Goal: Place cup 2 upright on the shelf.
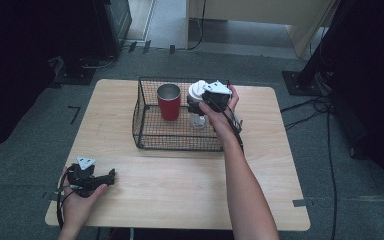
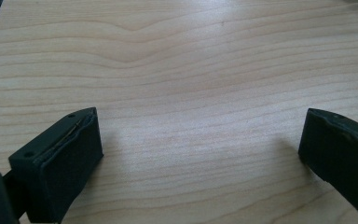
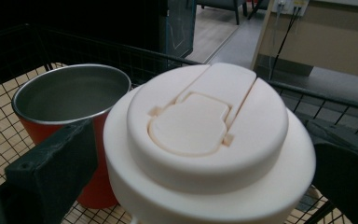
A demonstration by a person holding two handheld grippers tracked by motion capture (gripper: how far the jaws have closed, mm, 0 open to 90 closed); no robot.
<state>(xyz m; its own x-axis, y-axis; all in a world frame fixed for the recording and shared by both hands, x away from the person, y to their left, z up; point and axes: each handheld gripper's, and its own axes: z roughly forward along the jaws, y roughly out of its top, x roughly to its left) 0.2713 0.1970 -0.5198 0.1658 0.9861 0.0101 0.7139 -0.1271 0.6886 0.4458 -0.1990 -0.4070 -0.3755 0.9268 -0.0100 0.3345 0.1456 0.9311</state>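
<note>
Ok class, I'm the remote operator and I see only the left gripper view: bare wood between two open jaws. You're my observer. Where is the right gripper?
Observer: The right gripper is over the wire basket on the far half of the table.
Operator: Is anything between its jaws?
Observer: Yes, a white-lidded bottle stands between them. The jaws are wide apart and do not seem to press on it.
Operator: What else is in the basket?
Observer: A red cup with a steel inside stands upright just left of the bottle in the high view.
</note>
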